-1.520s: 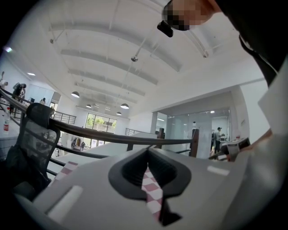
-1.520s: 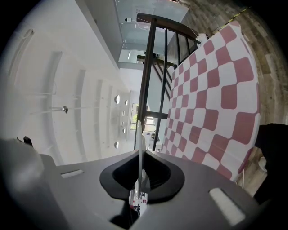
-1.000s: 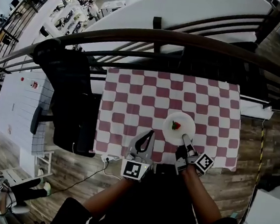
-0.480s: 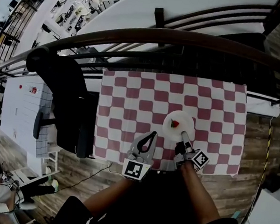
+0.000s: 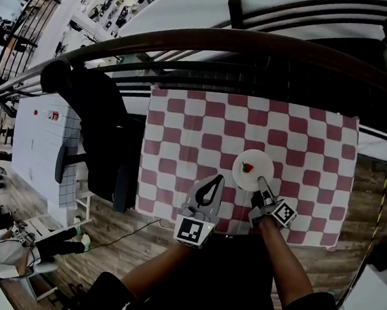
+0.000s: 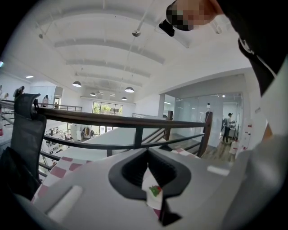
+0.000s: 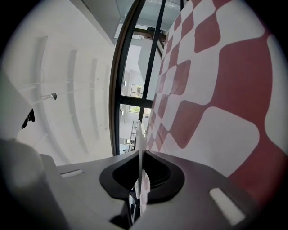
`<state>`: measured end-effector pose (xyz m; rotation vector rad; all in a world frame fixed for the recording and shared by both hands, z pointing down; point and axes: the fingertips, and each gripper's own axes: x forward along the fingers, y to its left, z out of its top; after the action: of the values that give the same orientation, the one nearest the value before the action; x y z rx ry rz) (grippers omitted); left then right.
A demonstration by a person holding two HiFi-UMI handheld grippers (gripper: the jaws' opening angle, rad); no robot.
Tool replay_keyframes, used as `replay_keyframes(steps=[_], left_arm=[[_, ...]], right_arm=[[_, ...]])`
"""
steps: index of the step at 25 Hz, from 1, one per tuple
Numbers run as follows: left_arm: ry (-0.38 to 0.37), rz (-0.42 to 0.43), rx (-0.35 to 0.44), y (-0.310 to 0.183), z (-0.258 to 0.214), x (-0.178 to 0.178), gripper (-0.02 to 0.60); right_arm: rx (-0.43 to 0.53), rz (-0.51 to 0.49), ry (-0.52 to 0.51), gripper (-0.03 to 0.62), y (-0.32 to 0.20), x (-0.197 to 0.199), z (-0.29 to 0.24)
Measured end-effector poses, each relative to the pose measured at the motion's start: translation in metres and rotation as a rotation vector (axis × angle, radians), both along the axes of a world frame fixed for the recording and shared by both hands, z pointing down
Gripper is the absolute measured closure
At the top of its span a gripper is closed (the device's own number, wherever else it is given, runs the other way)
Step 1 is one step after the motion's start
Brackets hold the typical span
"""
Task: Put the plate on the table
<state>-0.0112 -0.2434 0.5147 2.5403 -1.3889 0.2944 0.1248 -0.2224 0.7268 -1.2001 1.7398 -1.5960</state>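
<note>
A small white plate (image 5: 252, 170) carrying a red strawberry (image 5: 247, 168) lies level over the near right part of the red-and-white checked table (image 5: 203, 128). My right gripper (image 5: 261, 183) is shut on the plate's near rim. In the right gripper view the plate (image 7: 140, 148) shows edge-on between the jaws, with the cloth (image 7: 216, 90) close beside it. Whether the plate touches the cloth I cannot tell. My left gripper (image 5: 217, 180) is shut and holds nothing. It sits to the plate's left over the table's front edge, and its own view looks at the plate (image 6: 153, 193).
A black office chair (image 5: 101, 128) stands against the table's left side. A dark curved railing (image 5: 225, 41) runs behind the table's far edge. A white cabinet (image 5: 41, 150) stands further left. Wooden floor lies to the right of the table.
The right gripper has sunk toward the cloth with the plate still in its jaws. The left gripper has moved a little forward beside it. Both stay shut.
</note>
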Motion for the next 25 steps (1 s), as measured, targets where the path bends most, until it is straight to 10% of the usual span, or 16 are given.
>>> replay_keyframes(steps=[25], left_arm=[[0.075,0.000,0.002,0.013,0.002,-0.013,0.574]], right_arm=[[-0.211,0.008,-0.064,0.579,0.003,-0.019,0.048]])
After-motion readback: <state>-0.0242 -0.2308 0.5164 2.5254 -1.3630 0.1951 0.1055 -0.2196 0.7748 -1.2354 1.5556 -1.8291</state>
